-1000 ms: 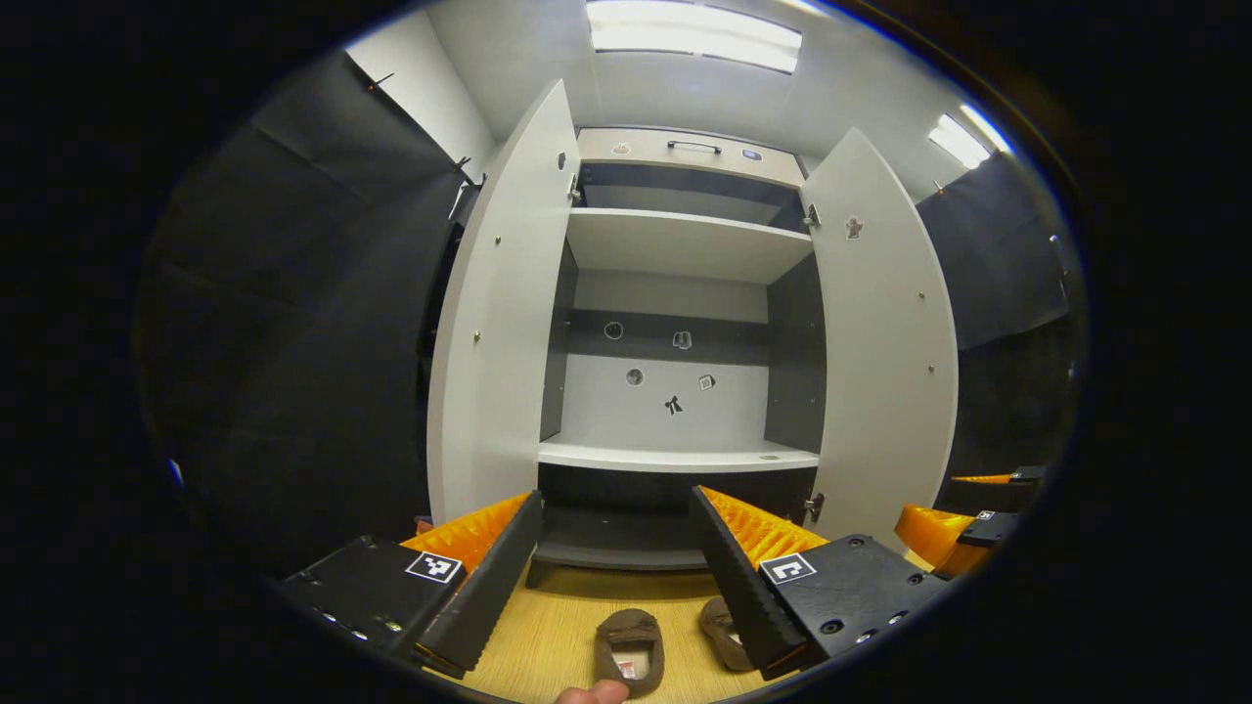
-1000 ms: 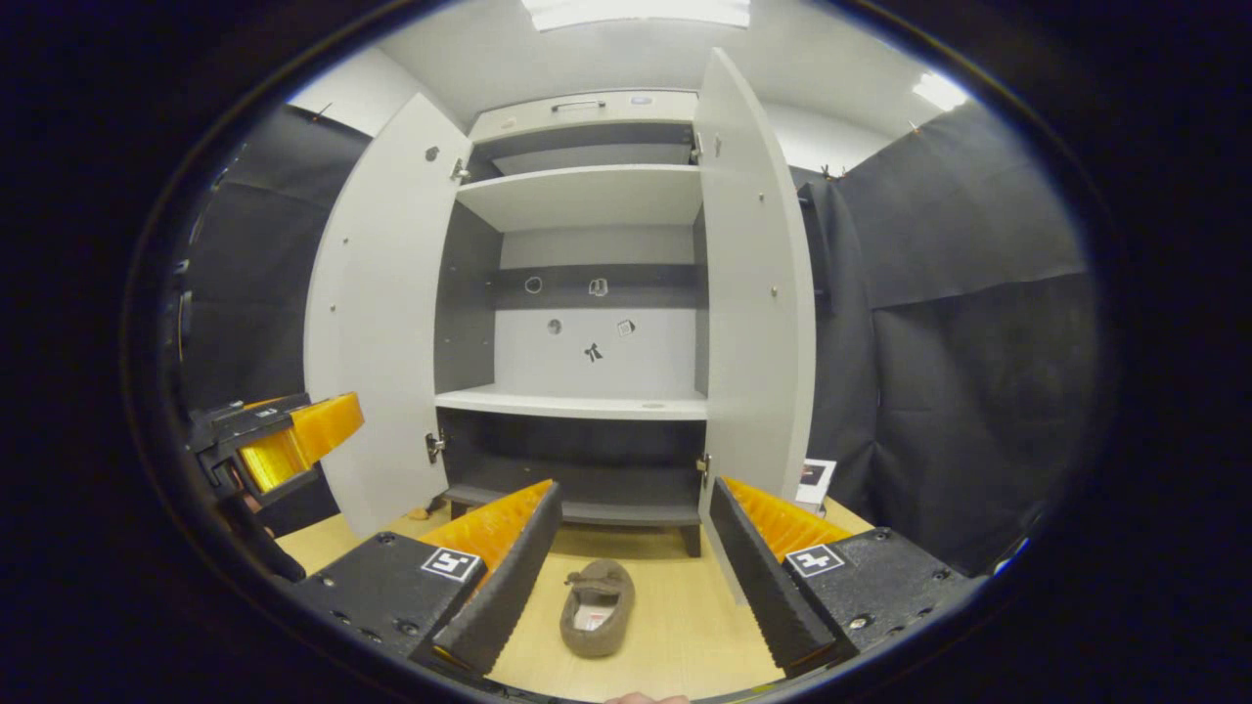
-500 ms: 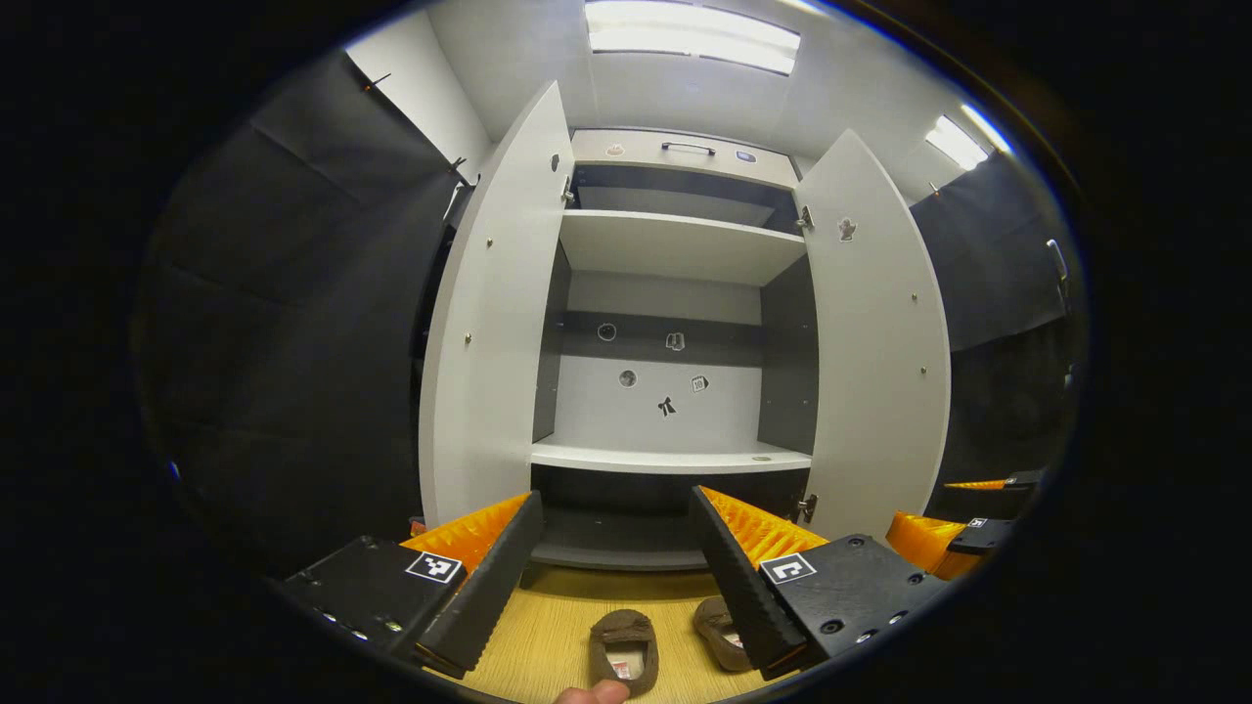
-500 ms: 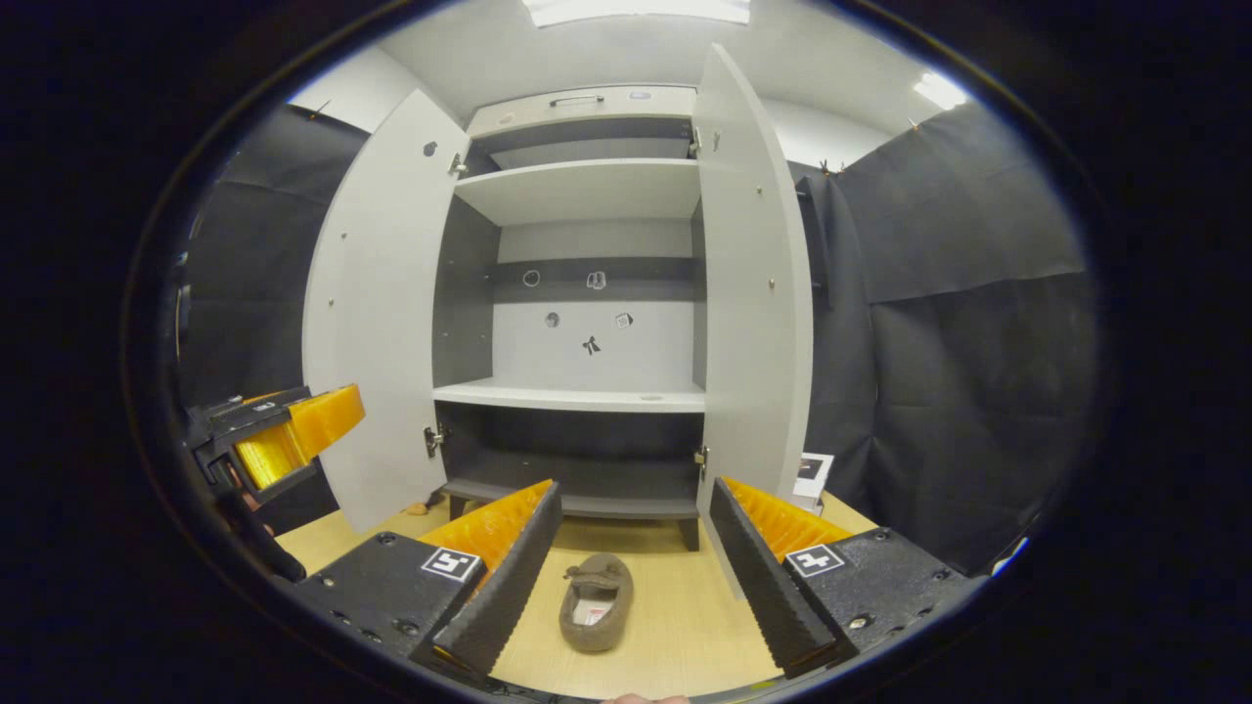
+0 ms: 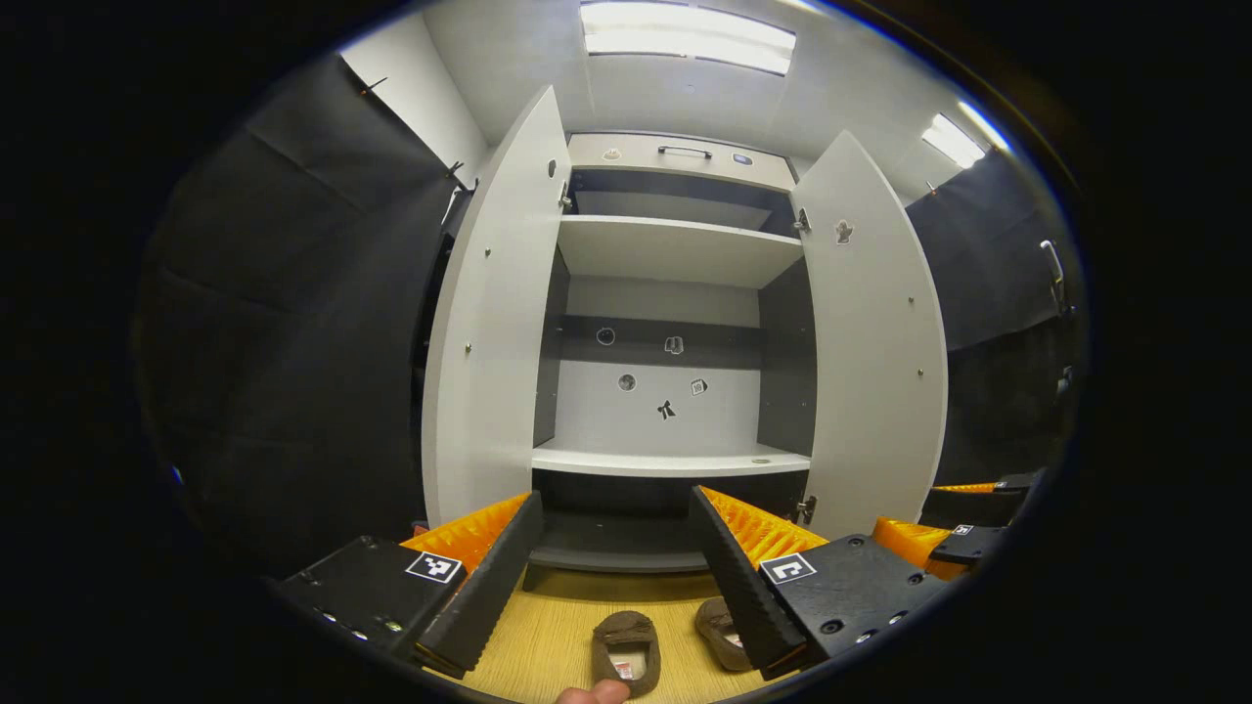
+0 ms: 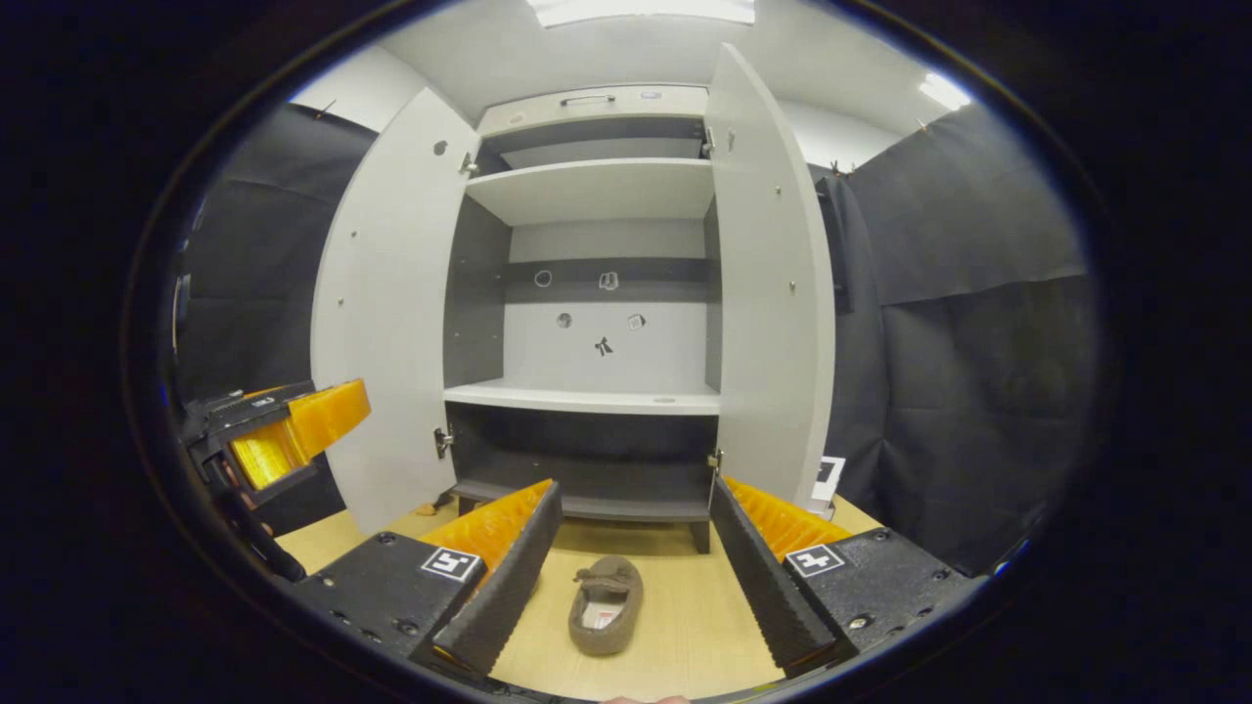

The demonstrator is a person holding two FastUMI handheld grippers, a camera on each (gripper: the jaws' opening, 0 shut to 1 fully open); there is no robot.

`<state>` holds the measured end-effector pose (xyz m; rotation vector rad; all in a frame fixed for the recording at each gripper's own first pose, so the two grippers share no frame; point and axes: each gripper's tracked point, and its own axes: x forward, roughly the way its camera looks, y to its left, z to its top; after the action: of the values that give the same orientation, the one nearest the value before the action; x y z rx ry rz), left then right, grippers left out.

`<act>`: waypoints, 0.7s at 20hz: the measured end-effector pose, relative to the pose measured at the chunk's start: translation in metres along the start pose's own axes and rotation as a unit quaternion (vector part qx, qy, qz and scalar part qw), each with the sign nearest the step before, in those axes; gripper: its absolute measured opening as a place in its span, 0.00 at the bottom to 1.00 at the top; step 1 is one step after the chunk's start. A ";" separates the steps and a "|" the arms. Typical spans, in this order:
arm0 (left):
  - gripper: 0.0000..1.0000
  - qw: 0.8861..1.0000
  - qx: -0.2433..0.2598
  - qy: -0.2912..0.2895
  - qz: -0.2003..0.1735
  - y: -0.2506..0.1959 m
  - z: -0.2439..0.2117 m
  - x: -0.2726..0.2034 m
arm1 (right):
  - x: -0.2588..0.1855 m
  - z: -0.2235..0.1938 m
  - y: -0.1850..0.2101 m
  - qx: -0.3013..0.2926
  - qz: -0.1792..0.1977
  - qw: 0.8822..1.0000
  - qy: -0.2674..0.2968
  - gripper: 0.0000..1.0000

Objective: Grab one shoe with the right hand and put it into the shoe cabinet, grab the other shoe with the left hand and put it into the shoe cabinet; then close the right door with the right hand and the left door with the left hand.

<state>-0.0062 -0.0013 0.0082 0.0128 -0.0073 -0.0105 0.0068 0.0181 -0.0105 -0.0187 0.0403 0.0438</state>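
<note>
Two brown slipper-like shoes lie on the wooden floor in front of the shoe cabinet [image 5: 675,460] [image 6: 587,396], whose two doors stand wide open. In the left gripper view one shoe [image 5: 626,650] lies between the fingers and the other shoe [image 5: 719,631] is partly hidden by the right finger. My left gripper [image 5: 616,577] hangs open above them with nothing held. In the right gripper view a shoe [image 6: 606,616] lies on the floor below my open right gripper [image 6: 636,577]. The left gripper [image 6: 284,435] also appears at the left edge there; the right gripper [image 5: 954,543] shows at the far right of the left gripper view.
The left door [image 5: 494,323] and right door [image 5: 875,332] flank the cabinet's white shelves. Black cloth walls stand on both sides. A small white card [image 6: 827,474] leans on the floor by the right door. A fingertip [image 5: 592,692] shows at the bottom edge.
Both views have shifted only slightly: the right gripper drifted a little left, so the cabinet sits further right in its view. The shoes have not moved and both grippers stay open.
</note>
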 end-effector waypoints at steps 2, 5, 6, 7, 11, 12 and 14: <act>0.95 1.000 0.001 0.000 0.001 0.001 0.001 0.000 | 0.007 -0.007 0.007 -0.002 0.011 1.000 0.010 0.94; 0.95 1.000 0.001 0.003 0.003 0.002 0.000 -0.003 | 0.022 -0.025 0.021 -0.002 0.033 0.999 0.030 0.98; 0.95 1.000 0.002 0.003 0.004 0.003 -0.001 -0.004 | 0.029 -0.033 0.026 -0.009 0.040 0.998 0.038 0.98; 0.95 1.000 0.002 0.004 0.005 0.003 -0.001 -0.004 | 0.038 -0.046 0.030 -0.019 0.044 0.998 0.050 0.98; 0.95 1.000 0.004 0.006 0.003 0.003 0.000 -0.009 | 0.074 -0.121 0.057 -0.050 0.086 0.986 0.135 0.93; 0.95 1.000 0.006 0.007 0.003 0.003 0.000 -0.009 | 0.082 -0.145 0.062 -0.051 0.093 0.981 0.164 0.92; 0.95 1.000 0.010 0.005 0.008 0.007 0.002 -0.013 | 0.093 -0.183 0.066 -0.048 0.100 0.971 0.211 0.86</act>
<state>-0.0195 0.0056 0.0100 0.0334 0.0026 0.0058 0.0891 0.0841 -0.1978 -0.1217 0.4666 0.2426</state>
